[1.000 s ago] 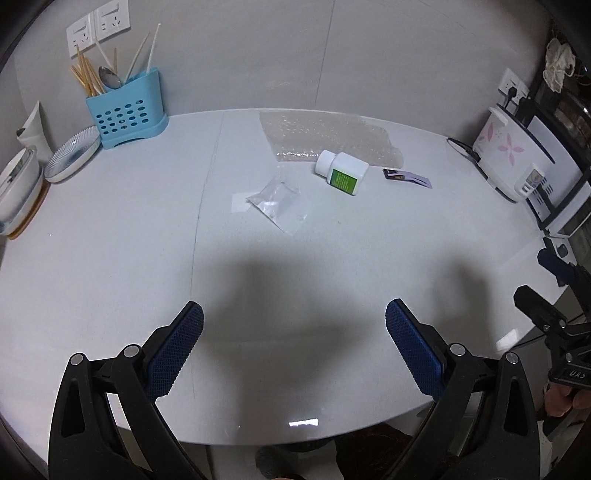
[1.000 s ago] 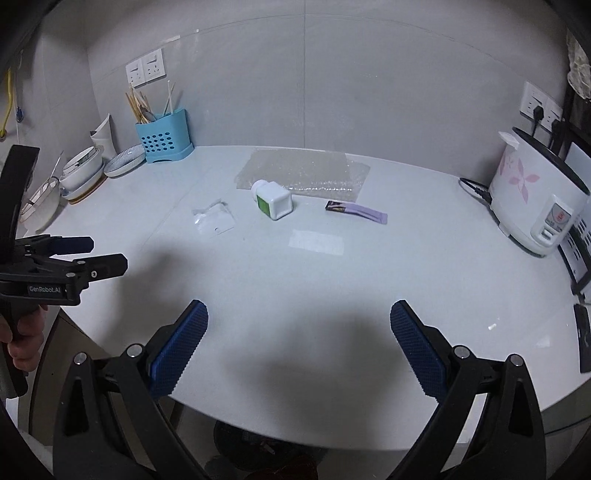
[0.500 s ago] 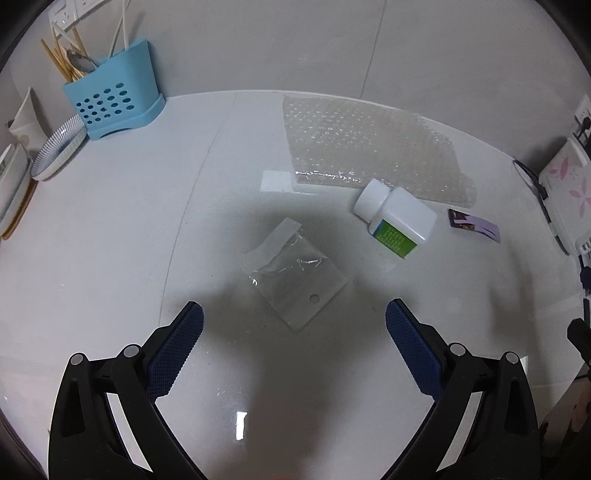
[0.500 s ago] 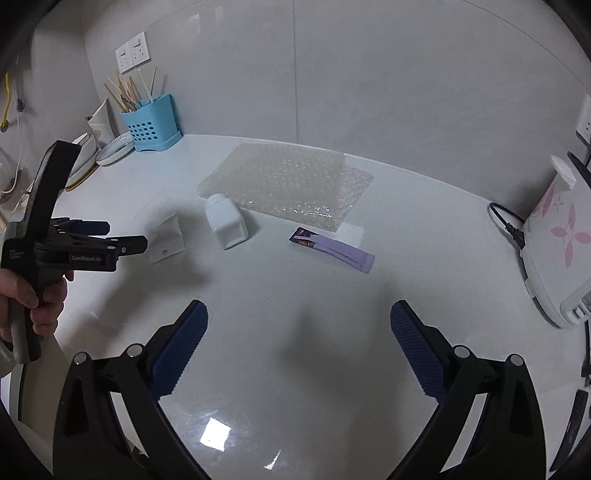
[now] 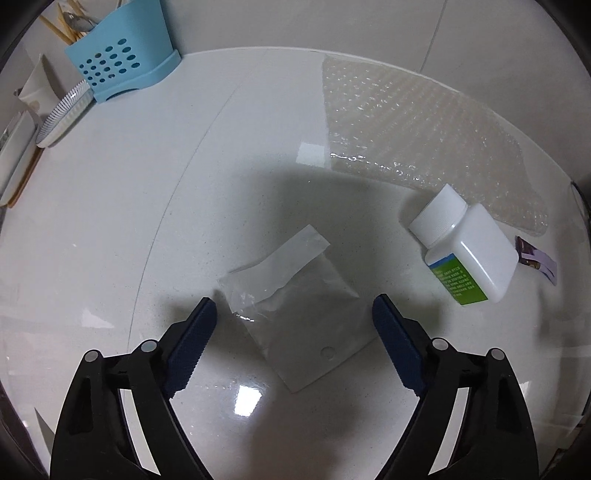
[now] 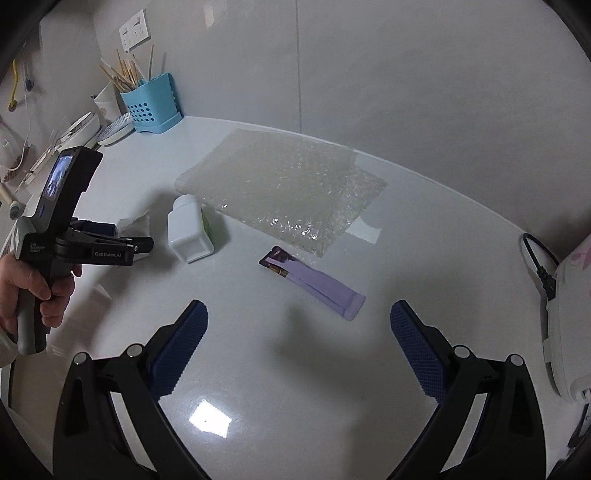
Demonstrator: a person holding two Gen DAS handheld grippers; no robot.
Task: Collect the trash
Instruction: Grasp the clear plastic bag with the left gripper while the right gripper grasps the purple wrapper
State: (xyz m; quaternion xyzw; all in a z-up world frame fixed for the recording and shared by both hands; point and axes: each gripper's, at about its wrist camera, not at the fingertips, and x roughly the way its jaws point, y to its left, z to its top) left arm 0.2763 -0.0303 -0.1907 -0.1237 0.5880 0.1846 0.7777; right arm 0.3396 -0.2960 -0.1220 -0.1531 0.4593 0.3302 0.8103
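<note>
A clear plastic bag [image 5: 291, 306] lies flat on the white table [image 5: 147, 206]. My left gripper [image 5: 293, 314] is open just above it, one finger on each side. A white bottle [image 5: 465, 251] with a green label lies on its side to the right, in front of a sheet of bubble wrap [image 5: 410, 136]. In the right wrist view my right gripper [image 6: 297, 314] is open above the table, just short of a purple sachet [image 6: 314, 282]. The bottle [image 6: 189, 229], the bubble wrap [image 6: 284, 188] and the left gripper's body [image 6: 92, 249] show there too.
A blue utensil holder [image 5: 118, 51] with chopsticks stands at the back left by stacked dishes [image 5: 62, 114]. A white rice cooker [image 6: 570, 325] with a black cord [image 6: 537, 258] stands at the right edge. A wall with sockets [image 6: 135, 29] runs behind the table.
Both grippers have moved forward and down toward the table. The left one has closed in over the clear bag, the right one on the purple sachet. Both stay open.
</note>
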